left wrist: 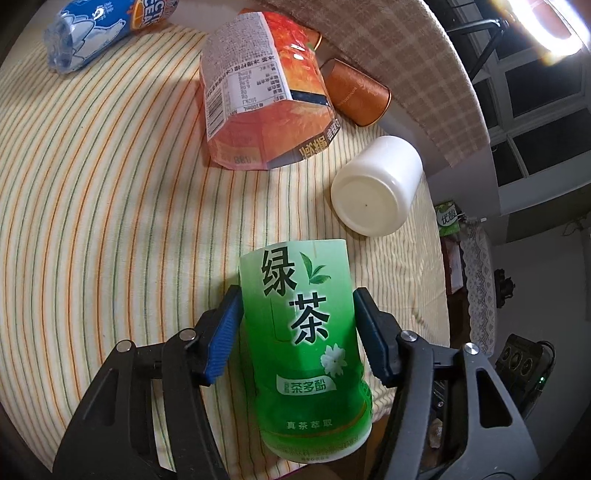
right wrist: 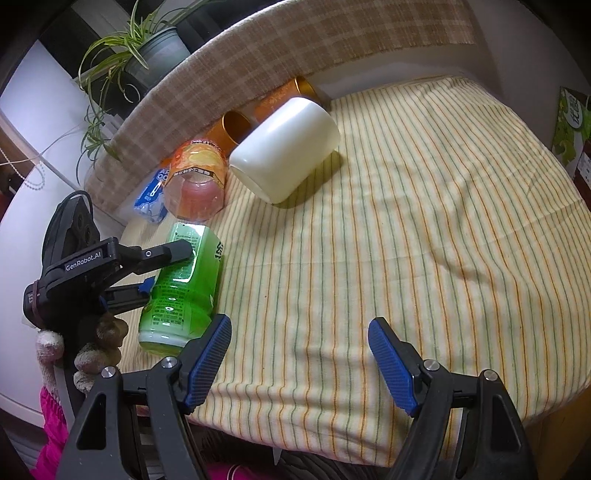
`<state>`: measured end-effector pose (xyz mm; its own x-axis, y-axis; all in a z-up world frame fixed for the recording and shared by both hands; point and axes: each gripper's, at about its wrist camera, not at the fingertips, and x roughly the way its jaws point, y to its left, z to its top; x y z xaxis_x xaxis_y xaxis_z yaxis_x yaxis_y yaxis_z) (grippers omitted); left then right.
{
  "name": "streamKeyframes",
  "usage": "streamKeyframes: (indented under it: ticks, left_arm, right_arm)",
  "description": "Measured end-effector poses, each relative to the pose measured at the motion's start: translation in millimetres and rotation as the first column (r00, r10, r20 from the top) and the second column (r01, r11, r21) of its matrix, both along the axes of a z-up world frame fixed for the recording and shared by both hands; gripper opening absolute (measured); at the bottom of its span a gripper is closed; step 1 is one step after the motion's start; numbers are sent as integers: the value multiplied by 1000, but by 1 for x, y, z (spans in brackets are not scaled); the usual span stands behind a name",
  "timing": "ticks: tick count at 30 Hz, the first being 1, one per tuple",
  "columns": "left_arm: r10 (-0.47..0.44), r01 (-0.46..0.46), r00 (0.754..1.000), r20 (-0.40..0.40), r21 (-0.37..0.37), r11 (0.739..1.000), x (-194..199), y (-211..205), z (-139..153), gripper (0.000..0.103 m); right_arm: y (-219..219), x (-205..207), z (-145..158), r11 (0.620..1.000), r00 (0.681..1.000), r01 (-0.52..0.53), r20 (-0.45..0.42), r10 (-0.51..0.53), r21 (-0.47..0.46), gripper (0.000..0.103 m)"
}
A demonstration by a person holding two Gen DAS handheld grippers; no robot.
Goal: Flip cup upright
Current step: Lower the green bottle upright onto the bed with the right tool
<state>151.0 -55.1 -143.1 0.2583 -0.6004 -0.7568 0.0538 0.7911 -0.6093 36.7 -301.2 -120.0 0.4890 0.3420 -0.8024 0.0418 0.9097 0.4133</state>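
Observation:
A green tea cup made from a cut bottle (left wrist: pixel 306 347) lies between the blue pads of my left gripper (left wrist: pixel 295 332), which is shut on it; it lies on its side over the striped cloth. The right wrist view shows the same green cup (right wrist: pixel 181 288) held by the left gripper (right wrist: pixel 162 266) at the table's left edge. My right gripper (right wrist: pixel 299 358) is open and empty above the cloth near the front edge. A white cup (left wrist: pixel 376 184) (right wrist: pixel 284 147) lies on its side further back.
An orange-label cut bottle cup (left wrist: pixel 266 92) (right wrist: pixel 195 184), two copper tins (left wrist: pixel 354 92) (right wrist: pixel 236 127), and a blue bottle (left wrist: pixel 92 29) lie at the back of the striped tablecloth (right wrist: pixel 406 240). A checked backrest (right wrist: pixel 295 44) and a potted plant (right wrist: pixel 147 48) stand behind.

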Motion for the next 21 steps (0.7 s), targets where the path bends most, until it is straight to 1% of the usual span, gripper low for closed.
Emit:
streamKeyframes:
  ticks: [4,9,13,18,21]
  left_arm:
    - [-4,3,1000,29,28,1000,-2,-3,4,61]
    - [-11,1,994,111,90,996,-10,-7,18,61]
    - [-26,-1,981,192,140,990,-20,-9,33,61]
    - [-30,-19,964,263,181,983,-28,-10,44,61]
    - [-35,-35,949,314,215,976,-33,-13,52,61]
  right_arm:
    - [0,1,0,1000,1000,7,-1,-7,0,79]
    - [0,0,2,1000,1000,6,6,-6,-5,79]
    - [1,1,2,1000,1000,7,6,-7,-4,79]
    - [2,0,2,1000,1000,10,7,-10,-6,79]
    - [3,-1,3,1000,1000,13,9,-13,-4,79]
